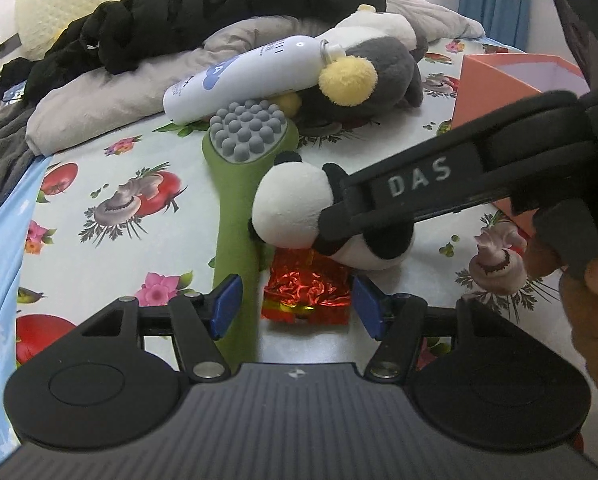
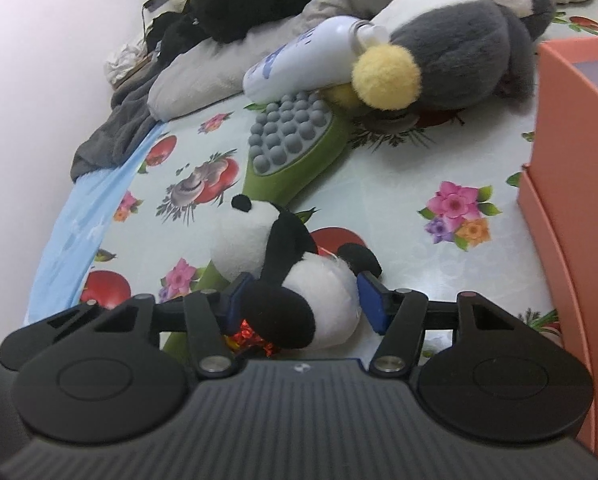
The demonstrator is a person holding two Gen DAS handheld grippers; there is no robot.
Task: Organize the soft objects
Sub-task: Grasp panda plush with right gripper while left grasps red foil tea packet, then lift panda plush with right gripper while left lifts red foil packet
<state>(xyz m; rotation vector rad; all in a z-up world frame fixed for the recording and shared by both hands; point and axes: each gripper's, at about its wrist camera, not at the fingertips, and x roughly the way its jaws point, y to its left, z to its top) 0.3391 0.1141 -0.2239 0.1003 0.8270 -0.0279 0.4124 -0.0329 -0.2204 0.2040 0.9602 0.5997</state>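
Note:
A small panda plush (image 2: pixel 283 268) lies on the flowered cloth, also seen in the left wrist view (image 1: pixel 295 208). My right gripper (image 2: pixel 303 300) has its blue pads on both sides of the panda's body, closed on it; it shows from the side in the left wrist view (image 1: pixel 339 216). My left gripper (image 1: pixel 295 300) is open and empty, above a red foil packet (image 1: pixel 305 294) and beside a green massage brush (image 1: pixel 239 184). A grey penguin plush (image 1: pixel 371 76) with yellow feet lies behind, also in the right wrist view (image 2: pixel 459 52).
A white lotion bottle (image 1: pixel 251 76) leans on the penguin. An orange box (image 1: pixel 511 80) stands at the right, close by in the right wrist view (image 2: pixel 571 184). Black clothes (image 1: pixel 219 8) and grey bedding (image 1: pixel 119 96) are piled at the back.

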